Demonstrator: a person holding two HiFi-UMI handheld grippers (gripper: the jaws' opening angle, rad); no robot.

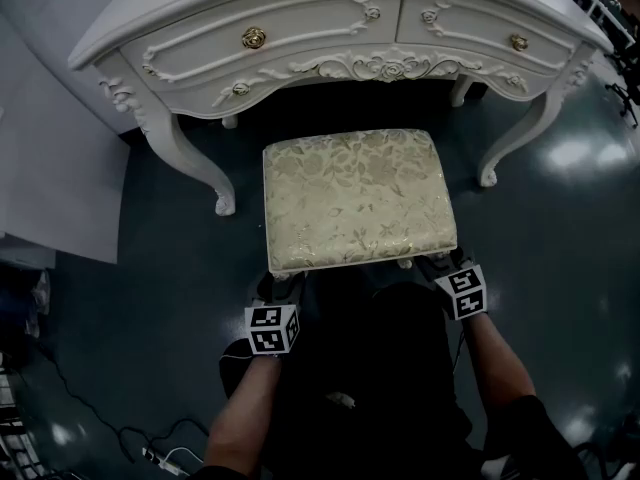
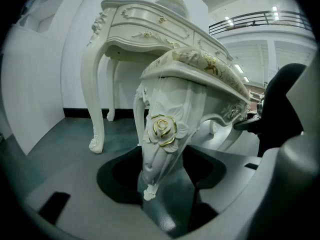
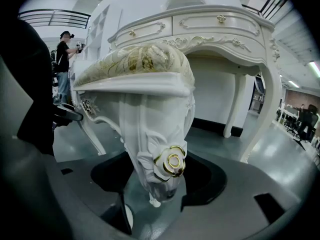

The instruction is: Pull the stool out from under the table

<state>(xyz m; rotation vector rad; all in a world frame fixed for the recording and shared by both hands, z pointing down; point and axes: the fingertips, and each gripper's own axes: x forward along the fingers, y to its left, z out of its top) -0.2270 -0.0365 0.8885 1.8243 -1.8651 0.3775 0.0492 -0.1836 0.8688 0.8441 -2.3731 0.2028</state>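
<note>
Left gripper (image 2: 161, 186): fingers clamped on near-left leg (image 2: 152, 166) of stool (image 1: 355, 200), gold-trimmed rose carving (image 2: 162, 129) just above fingers. Right gripper (image 3: 159, 191): fingers clamped on near-right leg (image 3: 150, 129), same rose above them. Floral cushioned seat (image 1: 350, 168) overhead of both grips. Stool on dark floor (image 1: 560, 238). Beyond fingers, white table (image 1: 300, 8) with gold drawer knobs (image 1: 254, 37). Seat mostly clear of table front, far edge between table's front legs.

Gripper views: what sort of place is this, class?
Probably a large hall or studio, not a home: a railed upper gallery, a glossy grey-green floor and ceiling strip lights surround the ornate white carved table.
</note>
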